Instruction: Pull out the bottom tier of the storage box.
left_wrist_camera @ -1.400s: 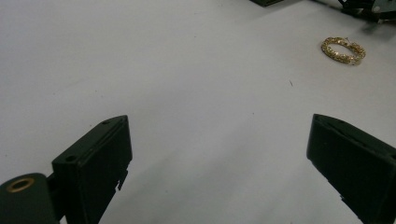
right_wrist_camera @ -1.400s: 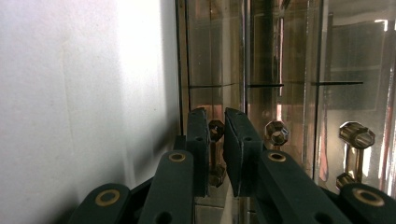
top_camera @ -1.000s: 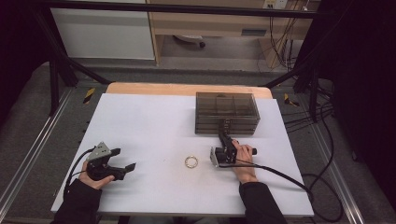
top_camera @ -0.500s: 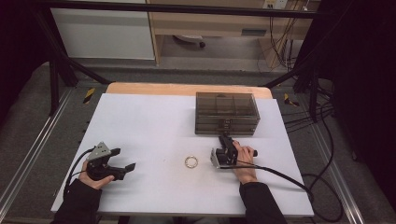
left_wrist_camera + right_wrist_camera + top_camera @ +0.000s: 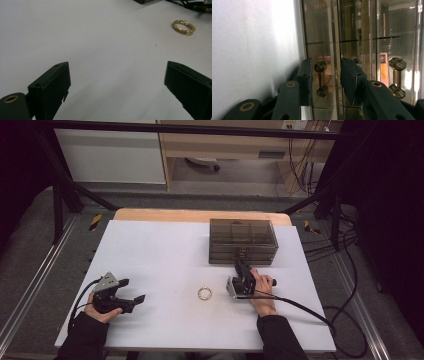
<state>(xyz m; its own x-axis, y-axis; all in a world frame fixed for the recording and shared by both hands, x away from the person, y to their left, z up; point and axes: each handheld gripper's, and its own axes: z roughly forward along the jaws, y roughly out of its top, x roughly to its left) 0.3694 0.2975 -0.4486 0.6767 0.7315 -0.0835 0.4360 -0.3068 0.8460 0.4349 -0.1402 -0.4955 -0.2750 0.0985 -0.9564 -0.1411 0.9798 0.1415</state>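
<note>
A smoky clear drawer box (image 5: 243,240) stands at the table's far right. My right gripper (image 5: 241,269) lies turned on its side against the box front. In the right gripper view, my right gripper (image 5: 324,67) is open a little and straddles the small dumbbell-shaped handle (image 5: 321,78) of the lowest drawer, with slim gaps on both sides. A gold chain bracelet (image 5: 204,293) lies flat on the white table, left of that hand. My left gripper (image 5: 133,289) rests at the near left, open wide and holding nothing. The bracelet (image 5: 183,27) sits far ahead of my left gripper (image 5: 117,75).
The white tabletop (image 5: 165,255) has a wooden strip along its far edge. A second drawer handle (image 5: 397,77) sits one level above the straddled one. A black cable (image 5: 305,307) trails from the right gripper off the table's right side. Black frame posts stand around the table.
The right gripper has edged slightly forward toward the drawer box front. The left gripper and the bracelet have stayed in place.
</note>
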